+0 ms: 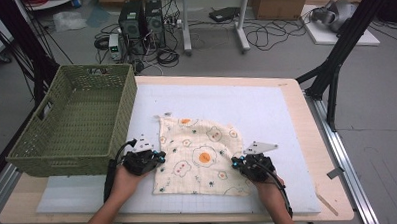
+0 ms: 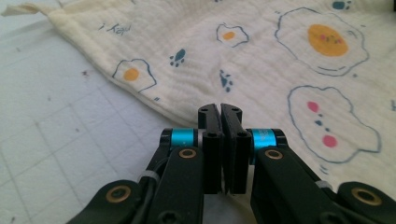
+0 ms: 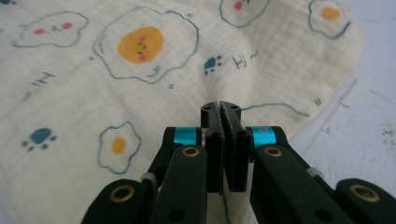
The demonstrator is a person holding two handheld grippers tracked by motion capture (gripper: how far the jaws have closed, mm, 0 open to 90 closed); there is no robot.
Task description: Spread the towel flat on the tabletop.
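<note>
From the high view, one soft, crinkly cloth (image 1: 200,154) with fried-egg pictures lies flat on the white mat (image 1: 266,109), just right of one green woven basket (image 1: 74,121). The left gripper (image 1: 160,156) pinches the cloth's left edge, and the right gripper (image 1: 235,162) pinches its right edge. In the left gripper view, the two black jaws are squeezed together on the cloth's hem. In the right gripper view, the jaws are squeezed together on the cloth too.

one cloth (image 1: 198,154), one basket (image 1: 72,121), two grippers (image 1: 144,161)
</note>
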